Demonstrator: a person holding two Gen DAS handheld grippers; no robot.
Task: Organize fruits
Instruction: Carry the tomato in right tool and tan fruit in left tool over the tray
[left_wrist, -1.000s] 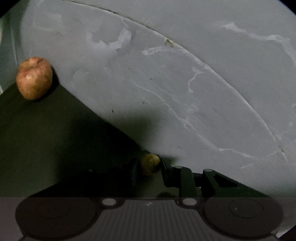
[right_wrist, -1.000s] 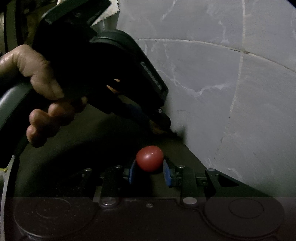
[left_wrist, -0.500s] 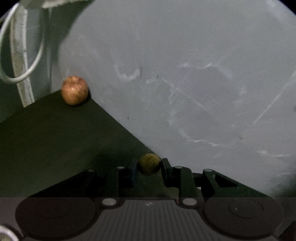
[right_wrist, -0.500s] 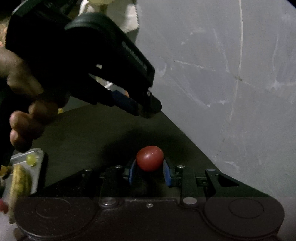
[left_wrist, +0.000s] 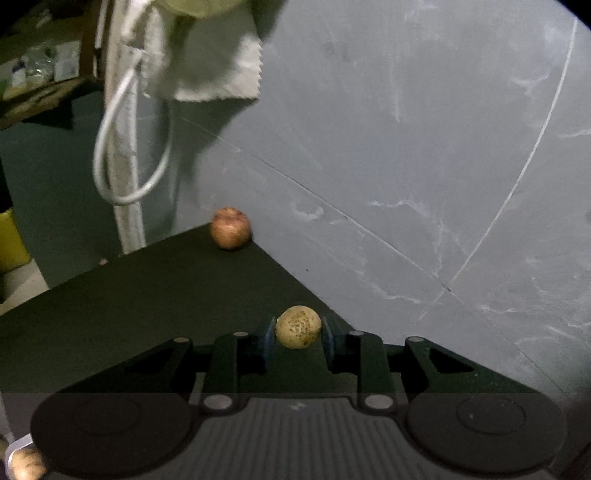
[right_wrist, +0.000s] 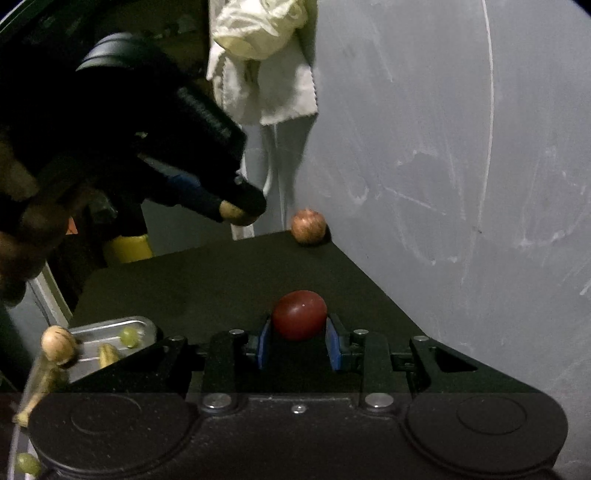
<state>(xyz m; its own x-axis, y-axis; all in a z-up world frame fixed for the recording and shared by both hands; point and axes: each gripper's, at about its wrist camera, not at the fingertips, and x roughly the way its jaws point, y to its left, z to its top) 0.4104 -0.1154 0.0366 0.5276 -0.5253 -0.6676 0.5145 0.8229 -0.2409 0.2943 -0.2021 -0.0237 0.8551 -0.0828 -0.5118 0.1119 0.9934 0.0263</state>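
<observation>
The left hand-held gripper (left_wrist: 298, 338) is closed on a small round tan fruit (left_wrist: 298, 327) with a speckled skin, which sits between its blue pads right at the fingertips, above the dark worktop (left_wrist: 147, 306). Well ahead of that gripper and a little to its left, a reddish apple (left_wrist: 230, 228) rests at the far corner of the worktop, close against the grey wall (left_wrist: 424, 147). The right hand-held gripper (right_wrist: 298, 339) grips a smooth dark red fruit (right_wrist: 299, 314) between its blue pads, likewise at the tips. From the right wrist view the same apple (right_wrist: 308, 231) lies well ahead, nearly straight on, and the left hand-held gripper (right_wrist: 240, 212) shows up ahead on the left with the tan fruit at its tips. Low to the left of the right gripper, a metal tray (right_wrist: 142, 323) on the worktop holds a green grape (right_wrist: 128, 336) and other small fruit pieces, too blurred to name. A white cloth (right_wrist: 266, 74) hangs up beyond the worktop's far edge.
</observation>
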